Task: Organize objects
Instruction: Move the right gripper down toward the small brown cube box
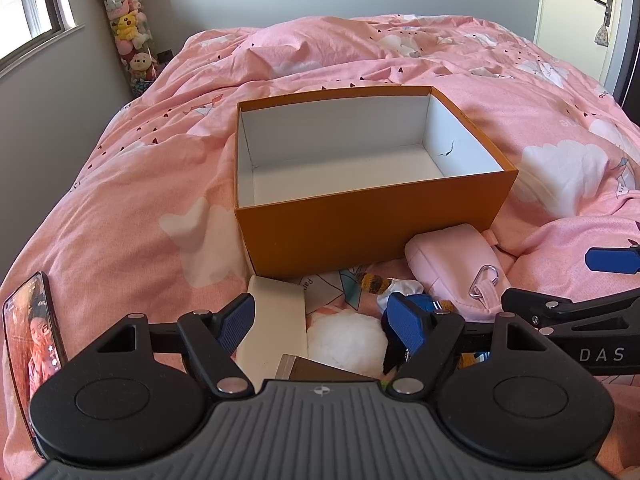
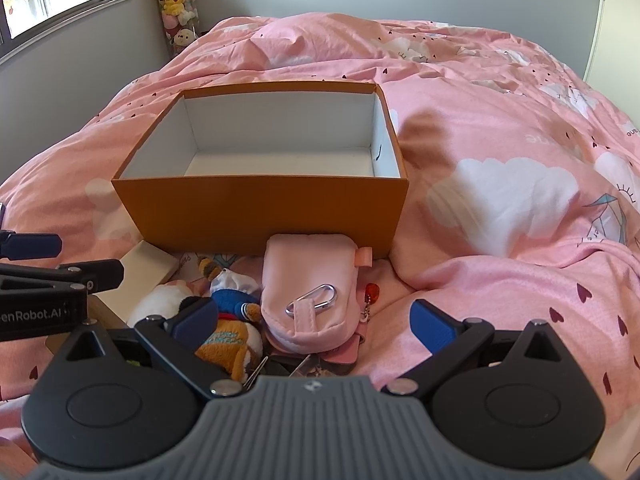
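An empty orange box (image 1: 360, 228) (image 2: 256, 212) with a white inside stands open on the pink bed. In front of it lies a pile: a pink pouch (image 1: 456, 268) (image 2: 312, 300) with a carabiner, a plush toy (image 2: 228, 340) in orange and blue, a white fluffy item (image 1: 344, 340), a white flat box (image 1: 276, 316) (image 2: 144, 268) and a brown box (image 1: 316, 370). My left gripper (image 1: 324, 322) is open over the white items. My right gripper (image 2: 316, 320) is open around the pouch's near end and part of the plush toy.
A phone (image 1: 32, 336) with a lit screen lies at the left on the pink duvet (image 2: 500, 160). A tube of plush toys (image 1: 128, 28) stands in the far corner by a window (image 1: 28, 4). A door (image 1: 592, 12) is at the right.
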